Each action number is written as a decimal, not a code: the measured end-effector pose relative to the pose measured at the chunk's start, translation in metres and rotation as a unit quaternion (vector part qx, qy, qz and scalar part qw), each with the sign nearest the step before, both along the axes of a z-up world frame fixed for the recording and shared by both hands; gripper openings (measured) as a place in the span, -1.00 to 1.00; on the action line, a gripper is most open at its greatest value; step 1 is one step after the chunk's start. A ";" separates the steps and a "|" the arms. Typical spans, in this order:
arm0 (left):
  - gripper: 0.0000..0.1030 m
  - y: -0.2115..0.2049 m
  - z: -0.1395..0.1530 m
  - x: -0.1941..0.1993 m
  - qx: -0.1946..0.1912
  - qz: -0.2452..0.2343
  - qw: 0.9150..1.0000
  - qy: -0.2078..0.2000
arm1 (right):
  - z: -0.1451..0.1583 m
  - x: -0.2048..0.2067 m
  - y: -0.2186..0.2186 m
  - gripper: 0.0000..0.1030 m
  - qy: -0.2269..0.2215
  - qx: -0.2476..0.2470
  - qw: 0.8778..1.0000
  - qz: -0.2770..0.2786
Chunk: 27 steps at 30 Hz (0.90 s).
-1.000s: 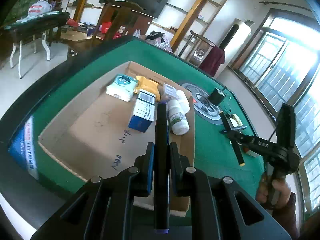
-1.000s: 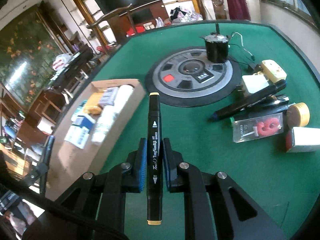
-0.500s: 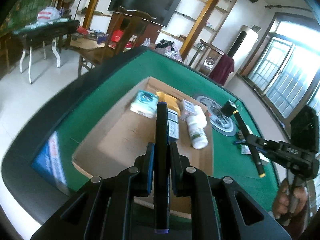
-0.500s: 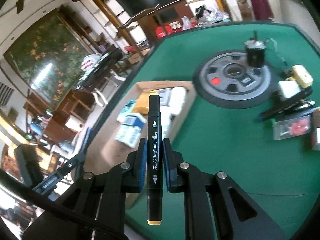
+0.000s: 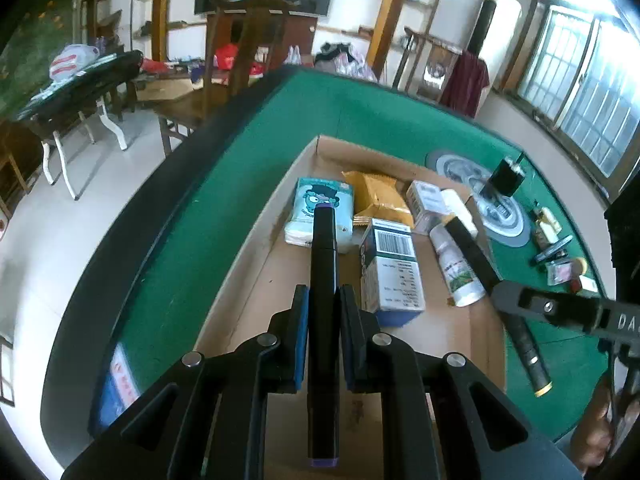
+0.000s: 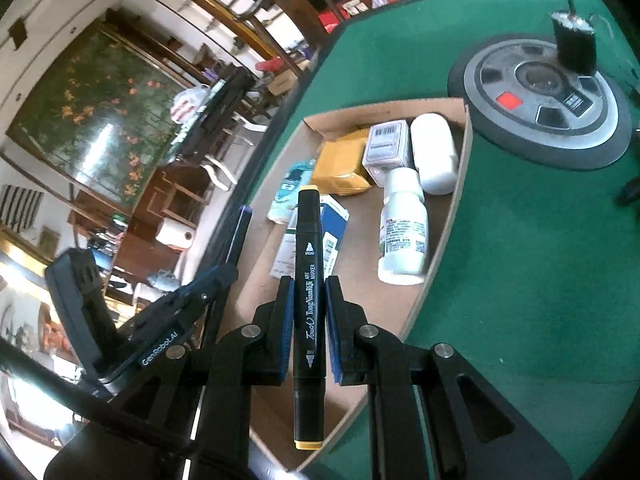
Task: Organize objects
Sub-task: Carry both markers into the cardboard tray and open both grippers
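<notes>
— Since both tools are up over the box, what is each one carrying?
— Left gripper (image 5: 324,312) is clamped on a black marker with purple ends (image 5: 323,280); right gripper (image 6: 307,312) is clamped on a black marker with yellow ends (image 6: 307,280). Each pen lies lengthwise between the blue pads, sticking out front and back.
— And under them?
— An open cardboard box (image 5: 256,280) on the green table (image 5: 208,208). Packed at its far end: a teal tissue pack (image 5: 320,204), an orange packet (image 5: 378,196), a blue-and-white carton (image 5: 394,276), and a white bottle (image 6: 402,232) lying on its side by the right wall.
— Any room left?
— The near half of the box floor is bare cardboard — both markers hang over that part. Beyond the right wall sits the round grey panel (image 6: 544,108), with a black canister (image 6: 574,42) on it.
</notes>
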<state>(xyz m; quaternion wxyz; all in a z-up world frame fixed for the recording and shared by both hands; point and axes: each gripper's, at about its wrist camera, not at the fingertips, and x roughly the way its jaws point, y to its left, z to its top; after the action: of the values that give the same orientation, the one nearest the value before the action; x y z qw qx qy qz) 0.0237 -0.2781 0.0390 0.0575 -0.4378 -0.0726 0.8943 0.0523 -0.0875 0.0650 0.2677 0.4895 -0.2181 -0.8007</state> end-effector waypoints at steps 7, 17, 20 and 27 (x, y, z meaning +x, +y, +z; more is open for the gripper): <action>-0.77 0.008 -0.017 -0.019 -0.001 -0.003 1.000 -0.030 | -0.015 -0.022 -0.023 -0.75 -0.007 0.054 0.998 -0.015; -0.77 0.003 -0.016 -0.013 0.034 0.014 0.999 -0.024 | -0.027 -0.030 -0.025 -0.75 -0.015 0.073 0.997 -0.024; -0.75 0.006 -0.008 -0.006 0.048 0.009 0.999 -0.008 | -0.027 -0.029 -0.022 -0.75 -0.013 0.068 0.997 -0.028; -0.04 0.022 0.003 -0.002 0.038 -0.012 0.999 0.030 | -0.016 -0.019 -0.008 -0.65 0.005 0.062 0.997 -0.034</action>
<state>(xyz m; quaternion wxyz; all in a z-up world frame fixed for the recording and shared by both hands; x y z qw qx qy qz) 0.0220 -0.2561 0.0422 0.0868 -0.4093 -0.0991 0.9029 0.0332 -0.0954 0.0493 0.2103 0.4935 -0.1835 -0.8237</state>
